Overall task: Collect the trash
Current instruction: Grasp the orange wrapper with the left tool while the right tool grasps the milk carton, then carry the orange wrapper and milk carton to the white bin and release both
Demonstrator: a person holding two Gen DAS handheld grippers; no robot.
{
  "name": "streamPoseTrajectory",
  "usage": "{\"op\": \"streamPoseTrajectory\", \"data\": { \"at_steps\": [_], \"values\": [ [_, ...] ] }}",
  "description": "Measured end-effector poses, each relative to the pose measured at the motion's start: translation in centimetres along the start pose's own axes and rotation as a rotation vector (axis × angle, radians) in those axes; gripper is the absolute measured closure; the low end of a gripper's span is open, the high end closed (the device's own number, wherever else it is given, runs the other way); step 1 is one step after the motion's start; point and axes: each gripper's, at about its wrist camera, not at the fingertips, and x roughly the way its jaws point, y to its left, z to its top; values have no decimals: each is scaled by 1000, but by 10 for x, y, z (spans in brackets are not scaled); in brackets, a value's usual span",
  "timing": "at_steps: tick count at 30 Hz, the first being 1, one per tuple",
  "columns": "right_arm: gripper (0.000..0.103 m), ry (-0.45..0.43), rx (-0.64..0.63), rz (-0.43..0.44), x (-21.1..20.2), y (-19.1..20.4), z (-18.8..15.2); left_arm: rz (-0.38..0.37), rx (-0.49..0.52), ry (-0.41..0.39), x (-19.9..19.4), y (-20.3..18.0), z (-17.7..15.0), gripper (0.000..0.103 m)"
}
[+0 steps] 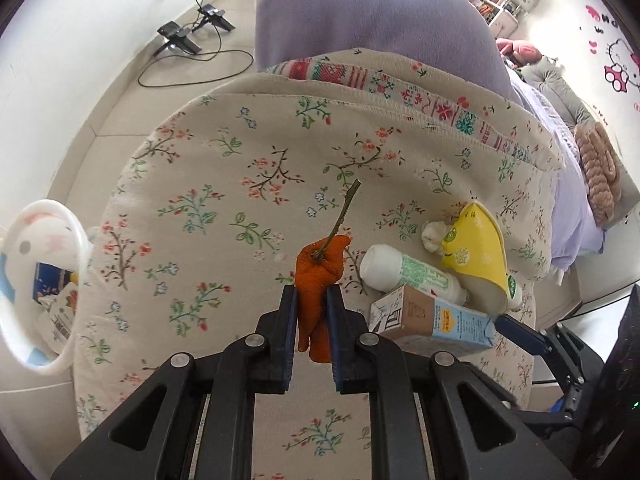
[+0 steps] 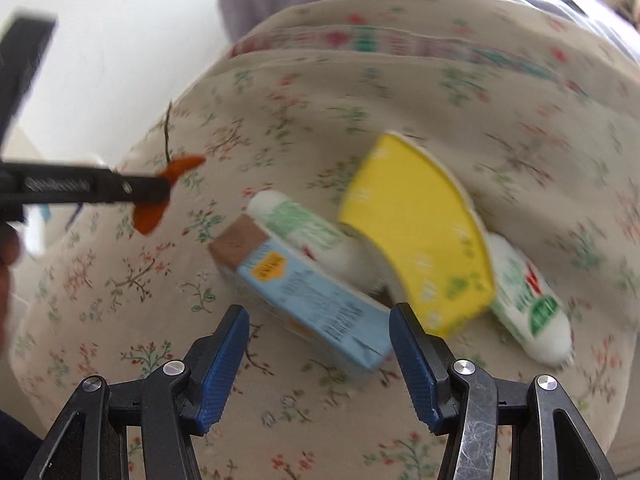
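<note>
Left gripper: jaws narrow, blue pads clamped on a piece of orange peel with its green stem sticking up and away. Peel hangs free above the cloth, not touching it.

Right gripper: jaws stand wide, holding nothing. The near end of a blue and brown drink carton lies between the fingertips; pads apart from it. View is motion-blurred.

Remaining trash sits in a cluster right of the held peel: the carton, a white bottle with green print just beyond it, a flattened yellow paper cup resting over the bottle, a crumpled white wad touching the cup's far edge. The right wrist view shows a second white bottle to the right of the cup.

Surface: cream floral bedcover with a patterned band along the far fold, lilac pillow beyond. A white bin with rabbit face stands at the left edge, packaging inside. Tiled floor, cables and black stands far left; shelving far right.
</note>
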Motion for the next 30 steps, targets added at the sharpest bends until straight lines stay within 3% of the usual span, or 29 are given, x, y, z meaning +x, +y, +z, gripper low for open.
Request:
{"op": "streamPoseTrajectory", "data": {
  "at_steps": [4,7,12,15,16,17,19,22,25,30],
  "values": [
    [39,35,-130,-46,24,26,5,2,-3,4,-4,10,0,88],
    [28,48,-206,-119,38,41,8,1,-1,-11,-14,18,-2,88],
    [28,59,-266,-203,56,51,10,-11,-21,-22,-25,28,-2,88],
    [34,90,-271,-216,66,53,9,-17,-29,-28,-33,36,-3,88],
    [44,91,-270,-222,66,53,9,-19,-31,-30,-35,38,-3,88],
    [54,93,-265,-213,64,54,10,-22,-34,-34,-37,41,-3,88],
    [62,95,-228,-163,57,54,13,-29,-38,-40,-41,44,-3,88],
    [63,112,-215,-98,49,59,15,-38,-49,-44,-47,51,-3,88],
    [63,125,-233,-101,48,75,10,-46,-62,-52,-53,60,-4,88],
    [64,111,-134,-48,48,86,16,-53,-82,-64,-64,77,-5,88]
  ]
}}
